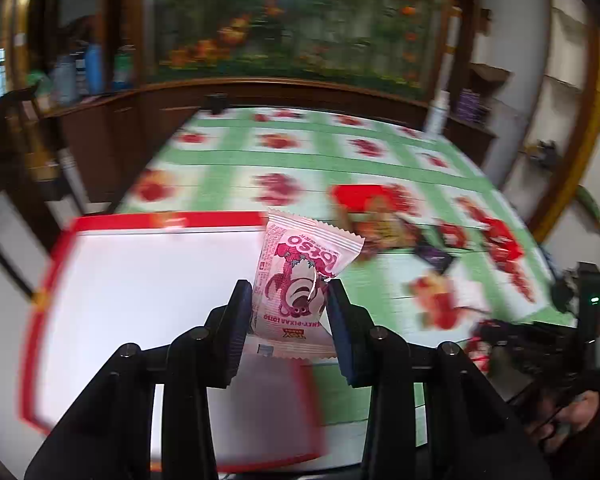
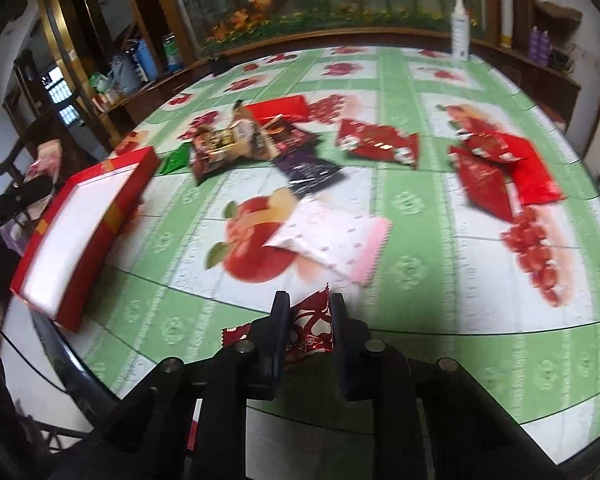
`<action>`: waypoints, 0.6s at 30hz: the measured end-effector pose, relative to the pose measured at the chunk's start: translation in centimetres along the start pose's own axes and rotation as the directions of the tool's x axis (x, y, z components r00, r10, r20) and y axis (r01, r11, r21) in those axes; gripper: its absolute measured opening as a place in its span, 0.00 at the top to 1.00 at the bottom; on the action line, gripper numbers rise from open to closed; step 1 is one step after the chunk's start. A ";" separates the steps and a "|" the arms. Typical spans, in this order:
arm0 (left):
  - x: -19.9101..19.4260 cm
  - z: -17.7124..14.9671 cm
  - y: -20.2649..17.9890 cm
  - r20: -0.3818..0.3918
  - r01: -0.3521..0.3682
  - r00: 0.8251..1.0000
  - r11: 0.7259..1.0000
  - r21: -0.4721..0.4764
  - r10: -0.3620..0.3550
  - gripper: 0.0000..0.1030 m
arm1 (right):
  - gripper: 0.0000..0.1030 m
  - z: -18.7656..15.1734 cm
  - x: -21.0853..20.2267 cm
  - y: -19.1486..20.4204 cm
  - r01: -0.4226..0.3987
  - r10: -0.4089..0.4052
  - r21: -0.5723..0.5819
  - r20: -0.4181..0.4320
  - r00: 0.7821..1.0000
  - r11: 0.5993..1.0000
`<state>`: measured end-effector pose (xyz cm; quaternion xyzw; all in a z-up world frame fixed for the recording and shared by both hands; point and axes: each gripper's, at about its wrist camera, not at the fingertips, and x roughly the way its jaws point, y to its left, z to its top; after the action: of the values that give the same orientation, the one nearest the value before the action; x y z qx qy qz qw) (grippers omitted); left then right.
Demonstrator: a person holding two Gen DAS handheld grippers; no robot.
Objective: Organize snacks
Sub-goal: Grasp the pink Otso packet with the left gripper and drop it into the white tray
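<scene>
Left hand-held gripper (image 1: pixel 288 300) is clamping the pink snack packet (image 1: pixel 300 280), long axis running away from the jaws, over the right edge of the red box (image 1: pixel 60 252) lying left | right hand-held gripper (image 2: pixel 310 316) is pinching a red snack packet (image 2: pixel 312 320) above the near tabletop (image 2: pixel 420 200) | room is blurring.

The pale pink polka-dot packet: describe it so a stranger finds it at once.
On the green fruit-print tablecloth, look beside the big printed apple, ahead of the right gripper. The pale pink polka-dot packet lies there, the only pale one among red and dark wrappers.
</scene>
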<state>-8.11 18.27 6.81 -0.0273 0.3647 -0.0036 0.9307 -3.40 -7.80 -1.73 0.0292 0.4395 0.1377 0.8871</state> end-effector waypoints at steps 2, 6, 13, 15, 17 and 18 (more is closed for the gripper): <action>0.0 -0.3 1.9 -0.003 -0.065 0.998 0.998 -0.020 0.065 0.65 | 0.82 0.1 0.0 0.7 -0.047 0.047 0.009 -0.006 0.999 0.999; 0.9 -1.0 4.5 -0.015 -0.139 0.990 0.990 -0.036 0.138 0.65 | 0.85 0.7 -0.3 2.7 -0.089 0.089 -0.018 0.001 0.996 0.996; 0.7 -2.9 5.9 -0.018 -0.126 0.992 0.990 -0.061 0.125 0.63 | 0.93 2.6 -0.1 6.5 -0.154 0.155 -0.075 0.007 0.988 0.985; 0.3 -3.4 6.4 -0.013 -0.118 0.993 0.990 -0.076 0.117 0.54 | 0.95 3.2 0.0 7.1 -0.186 0.187 -0.072 0.001 0.982 0.980; 0.1 -3.7 7.0 -0.009 -0.130 0.991 0.988 -0.087 0.130 0.50 | 0.95 3.8 0.0 7.8 -0.219 0.219 -0.069 -0.004 0.976 0.973; -0.1 -3.8 7.2 -0.006 -0.138 0.990 0.986 -0.091 0.138 0.50 | 0.96 4.1 -0.1 8.3 -0.236 0.236 -0.068 -0.005 0.972 0.969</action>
<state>-10.84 25.32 3.69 -0.0445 0.3655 0.0776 0.9265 -2.00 0.47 2.30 0.0511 0.4265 0.2573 0.8656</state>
